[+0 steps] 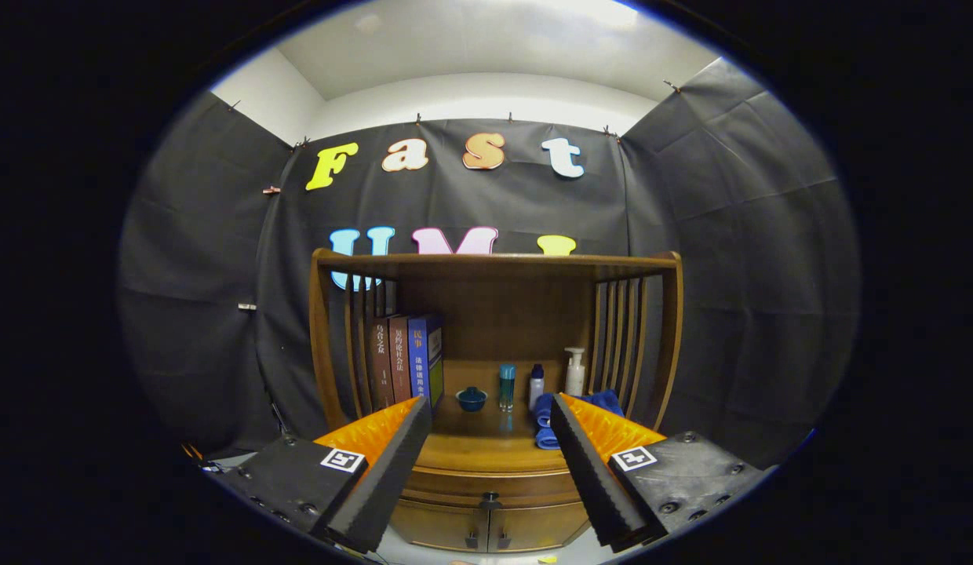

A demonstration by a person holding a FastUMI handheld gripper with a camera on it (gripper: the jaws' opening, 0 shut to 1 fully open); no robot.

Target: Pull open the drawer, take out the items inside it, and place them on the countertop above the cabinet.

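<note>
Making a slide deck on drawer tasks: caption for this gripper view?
Open tongs held before the wooden cabinet, its drawer shut, with books and bottles on the countertop.

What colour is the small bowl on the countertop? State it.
Dark blue. The small bowl shows best in the gripper view, beyond the open gripper, beside the books.

Books (pixel 404 359), bowl (pixel 471 399), bottles (pixel 507 386), towel (pixel 544 410)

Bright overhead light, shadowed shelf, curved fisheye edges
</note>
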